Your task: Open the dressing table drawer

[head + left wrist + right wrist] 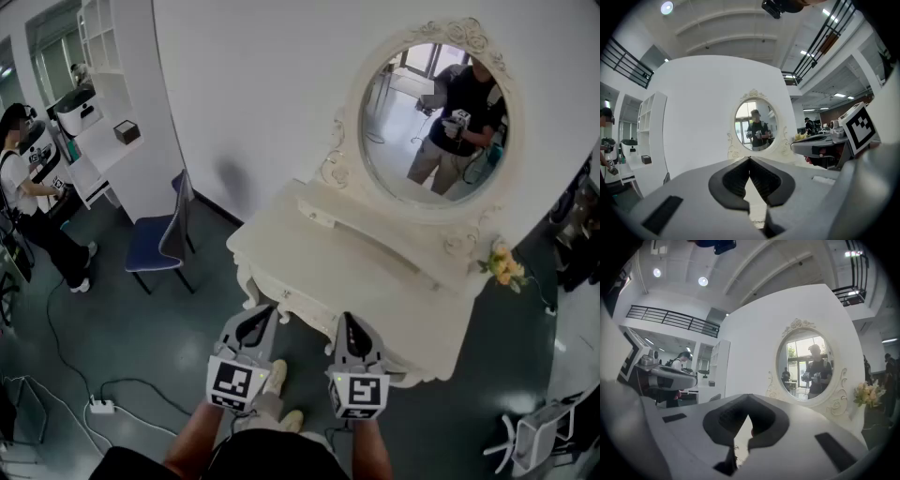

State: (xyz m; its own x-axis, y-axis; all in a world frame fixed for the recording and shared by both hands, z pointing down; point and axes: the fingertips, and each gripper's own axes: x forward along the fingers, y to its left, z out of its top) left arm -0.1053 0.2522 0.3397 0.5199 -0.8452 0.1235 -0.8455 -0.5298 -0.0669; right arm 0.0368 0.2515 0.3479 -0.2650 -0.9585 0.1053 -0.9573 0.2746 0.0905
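Drawer [298, 311]: sat closed in table [375, 281] front, faced grippers, ran lengthwise upper-left to lower-right; glossy cream, curved. Left gripper [266, 311] clenched, empty; right gripper [349, 321] likewise, both near drawer.

- You're standing in a big hall set up as a studio or lab, not a home: a high ceiling with spotlights [703, 281] and a railed mezzanine [670, 317].
- The dressing table [356, 272] and its oval mirror [431, 112] back onto a bare white partition wall [253, 84].
- Cables [141, 381] and a power strip [101, 406] lie on the grey floor [122, 319].
- Another person [28, 187] works by white shelving [98, 56].
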